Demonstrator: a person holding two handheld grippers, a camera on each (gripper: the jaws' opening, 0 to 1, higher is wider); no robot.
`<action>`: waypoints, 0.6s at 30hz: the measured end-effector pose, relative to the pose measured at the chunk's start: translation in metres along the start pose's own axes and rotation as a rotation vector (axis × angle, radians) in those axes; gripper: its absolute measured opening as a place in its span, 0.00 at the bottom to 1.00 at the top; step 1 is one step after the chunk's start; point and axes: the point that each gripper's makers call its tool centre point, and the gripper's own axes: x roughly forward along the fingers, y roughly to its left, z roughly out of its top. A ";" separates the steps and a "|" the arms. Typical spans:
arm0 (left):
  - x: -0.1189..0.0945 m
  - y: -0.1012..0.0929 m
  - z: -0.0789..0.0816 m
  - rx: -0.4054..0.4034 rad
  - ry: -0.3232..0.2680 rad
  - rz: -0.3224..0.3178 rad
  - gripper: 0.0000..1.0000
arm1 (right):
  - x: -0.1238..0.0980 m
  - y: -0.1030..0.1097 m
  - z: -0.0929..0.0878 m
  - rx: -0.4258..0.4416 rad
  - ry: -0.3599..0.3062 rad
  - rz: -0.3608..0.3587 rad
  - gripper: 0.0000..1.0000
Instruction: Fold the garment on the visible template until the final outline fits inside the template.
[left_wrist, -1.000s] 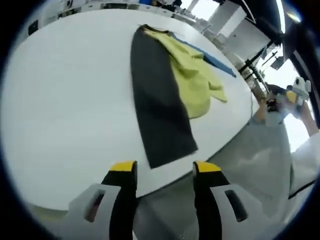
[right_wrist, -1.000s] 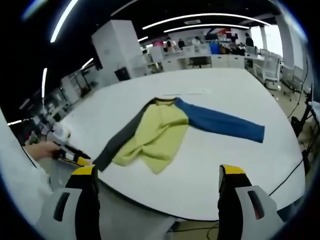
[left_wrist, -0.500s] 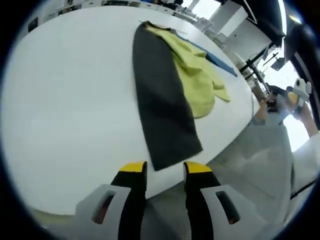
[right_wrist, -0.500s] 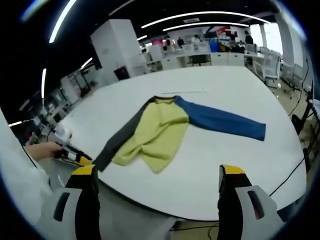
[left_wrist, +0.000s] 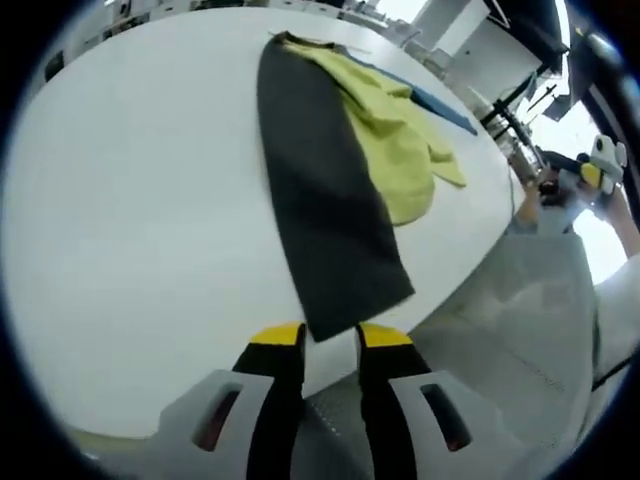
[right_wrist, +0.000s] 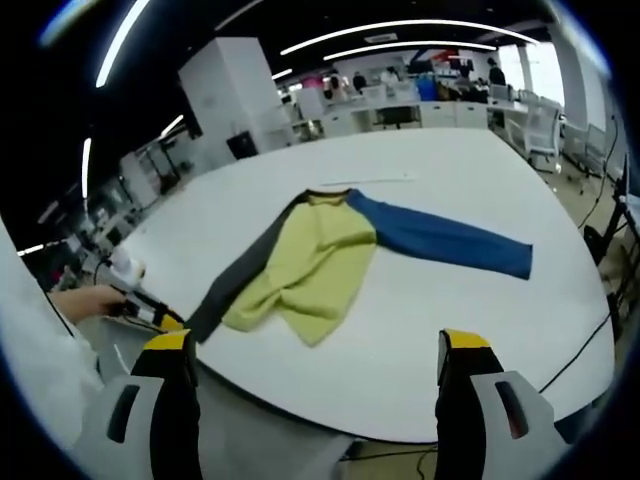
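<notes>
The left gripper (left_wrist: 331, 336), its jaws drawn in over the last second from a wide gap to a narrow one, now brackets the cuff of the dark grey sleeve (left_wrist: 322, 200) at the near edge of the white table (left_wrist: 130, 200), though whether cloth is actually pinched cannot be told. The closing suggests the first sleeve fold is about to start. One garment (right_wrist: 318, 268) with two sleeves, grey and blue sleeve (right_wrist: 440, 243), lies mid-table beyond the right gripper (right_wrist: 315, 350), whose jaws stand wide apart and empty.
</notes>
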 end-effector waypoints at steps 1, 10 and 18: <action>0.000 0.001 -0.001 0.006 0.006 0.006 0.15 | 0.000 0.000 0.000 0.001 0.001 0.000 1.00; 0.001 0.004 0.000 0.012 0.020 0.017 0.08 | 0.001 -0.003 0.000 -0.001 0.006 0.002 1.00; 0.004 0.010 -0.001 0.012 0.035 0.043 0.00 | 0.001 -0.003 0.001 -0.001 0.004 0.002 1.00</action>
